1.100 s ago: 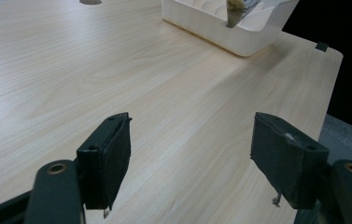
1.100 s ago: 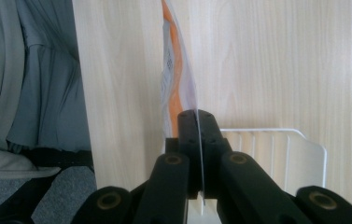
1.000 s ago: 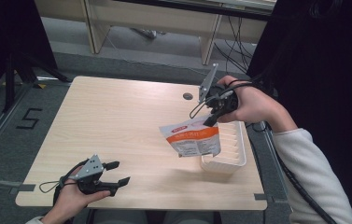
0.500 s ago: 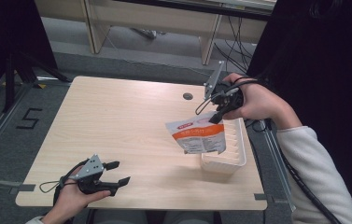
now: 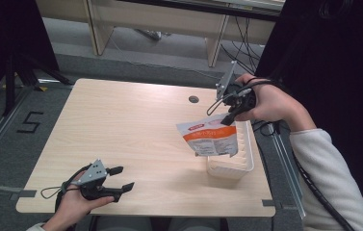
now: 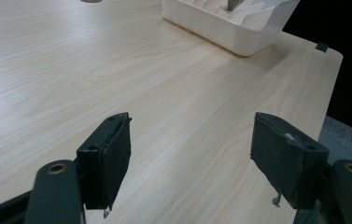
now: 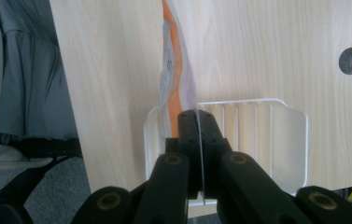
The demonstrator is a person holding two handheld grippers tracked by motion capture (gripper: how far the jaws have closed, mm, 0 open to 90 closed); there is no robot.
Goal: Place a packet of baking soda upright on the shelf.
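Pale wood-grain desk [image 5: 121, 139], smooth laminate, with a round cable hole at the far edge. White ribbed plastic rack [image 5: 239, 166] is set near the desk's right edge. Flat glossy pouch [image 5: 208, 138], white with an orange band, is hung over the rack's left side, pinched by its thin top seam in the clenched right gripper [image 5: 229, 117]. Pouch should be lowered edge-on, kept vertical and lined up between two ribs before release; limp film may buckle. Left gripper [image 5: 121, 179] is rested released and empty at the near left edge.
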